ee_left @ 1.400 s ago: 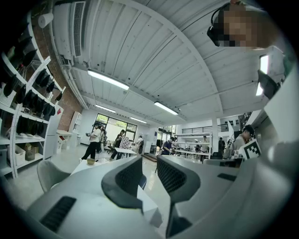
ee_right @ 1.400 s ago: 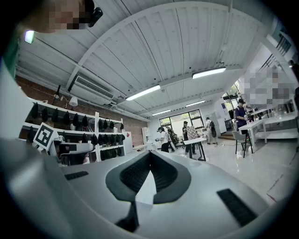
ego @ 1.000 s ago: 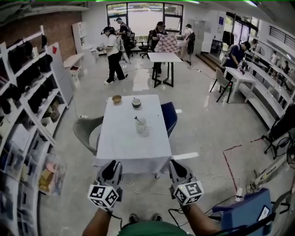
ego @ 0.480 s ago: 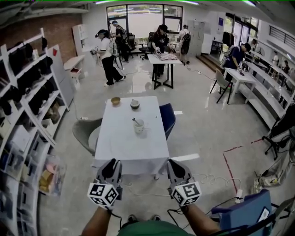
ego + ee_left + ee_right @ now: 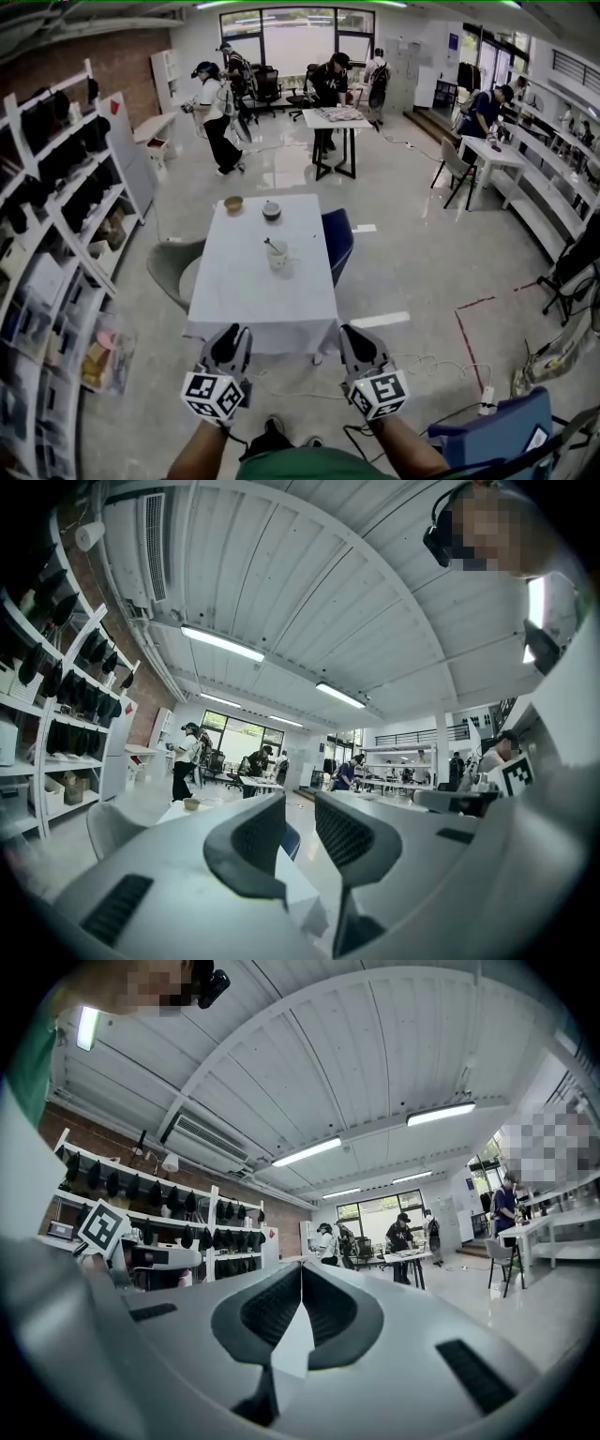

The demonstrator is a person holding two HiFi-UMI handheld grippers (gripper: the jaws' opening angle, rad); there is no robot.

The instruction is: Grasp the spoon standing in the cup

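Note:
A white cup [image 5: 278, 256] with a spoon [image 5: 270, 247] standing in it sits on the white-clothed table [image 5: 253, 300], right of the table's middle. Both grippers hang level before the table's near edge, well short of the cup. My left gripper [image 5: 230, 334] is open, with a clear gap between its two dark pads and nothing in it; the left gripper view shows that same left gripper [image 5: 300, 808]. My right gripper [image 5: 357, 333] has its jaws closed tip to tip on nothing, as the right gripper view shows for the right gripper [image 5: 301, 1277].
Two small bowls [image 5: 233, 202] [image 5: 272, 210] stand at the table's far end. A grey chair [image 5: 172, 273] is at its left, a blue chair [image 5: 338, 237] at its right. Shelving [image 5: 56, 234] lines the left wall. Cables [image 5: 422, 364] lie on the floor. Several people work at the back.
The table and cup have drifted slightly left in the head view. Both grippers keep their places at the bottom of the view. The people at the back have shifted about.

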